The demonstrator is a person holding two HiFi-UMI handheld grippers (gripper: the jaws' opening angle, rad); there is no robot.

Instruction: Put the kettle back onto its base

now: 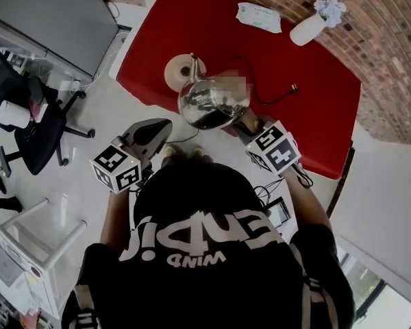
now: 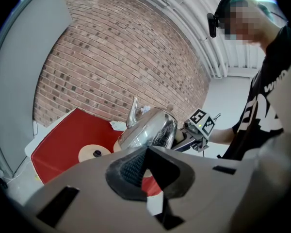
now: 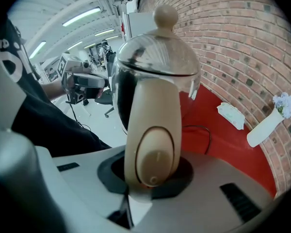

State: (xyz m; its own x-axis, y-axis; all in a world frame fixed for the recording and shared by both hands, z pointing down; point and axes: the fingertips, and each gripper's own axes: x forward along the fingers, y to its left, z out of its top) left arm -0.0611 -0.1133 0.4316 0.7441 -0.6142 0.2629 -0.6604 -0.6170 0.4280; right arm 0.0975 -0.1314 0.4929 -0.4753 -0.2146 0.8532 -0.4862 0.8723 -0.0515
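Above the table's (image 1: pixel 308 94) near edge, the kettle (image 1: pixel 209 101) hangs clear of it, its base (image 1: pixel 185 70) just beside at 10 o'clock. The right gripper (image 3: pixel 150 178) clamps the kettle's cream handle (image 3: pixel 153 135), jaws narrowly apart around it. The left gripper (image 2: pixel 144 171) hovers at the kettle's 8 o'clock, jaws together, holding nothing. A vase (image 1: pixel 308 27) stands at 2 o'clock.

Some lab or open office. Strip lights (image 3: pixel 81 16) run beyond the jaws of the right gripper (image 3: pixel 150 181). Brick wall (image 2: pixel 116 67) ahead of the left gripper (image 2: pixel 144 171), office chair (image 1: pixel 38 125) to its left.
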